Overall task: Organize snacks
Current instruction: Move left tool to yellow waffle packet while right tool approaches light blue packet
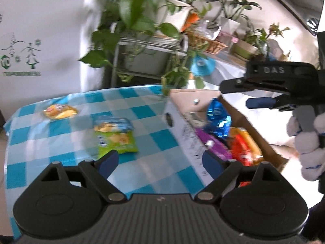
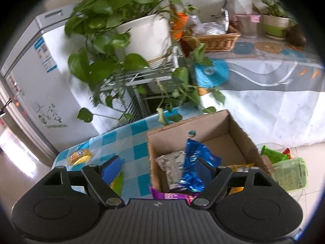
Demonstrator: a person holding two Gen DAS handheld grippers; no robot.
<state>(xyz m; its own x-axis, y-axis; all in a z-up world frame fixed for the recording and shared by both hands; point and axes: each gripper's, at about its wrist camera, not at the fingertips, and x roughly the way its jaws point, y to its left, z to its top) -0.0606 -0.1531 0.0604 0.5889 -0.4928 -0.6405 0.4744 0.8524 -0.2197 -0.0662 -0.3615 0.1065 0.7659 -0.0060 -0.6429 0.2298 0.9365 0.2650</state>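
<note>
A cardboard box (image 1: 182, 120) (image 2: 237, 130) stands on the blue checked table (image 1: 142, 109) at the right. In it lie a blue foil packet (image 1: 218, 118) (image 2: 193, 168), a purple packet (image 1: 213, 144) (image 2: 170, 195), a silver one (image 2: 170, 168) and red and orange ones (image 1: 243, 148). On the cloth lie a green chips bag (image 1: 115, 140), a blue bag (image 1: 112, 124) behind it and a yellow packet (image 1: 60, 111) (image 2: 79, 156). My left gripper (image 1: 160, 162) is open and empty above the table by the box's near wall. My right gripper (image 2: 158, 168) is open and empty above the box's left wall; it shows in the left wrist view (image 1: 262, 93).
A potted trailing plant (image 2: 142, 34) on a wire stand hangs over the table's far edge. A white fridge (image 1: 40, 40) stands at the left. A counter with a wicker basket (image 2: 213, 40) and pots is behind. Green packets (image 2: 288, 170) lie on a glass stand right of the box.
</note>
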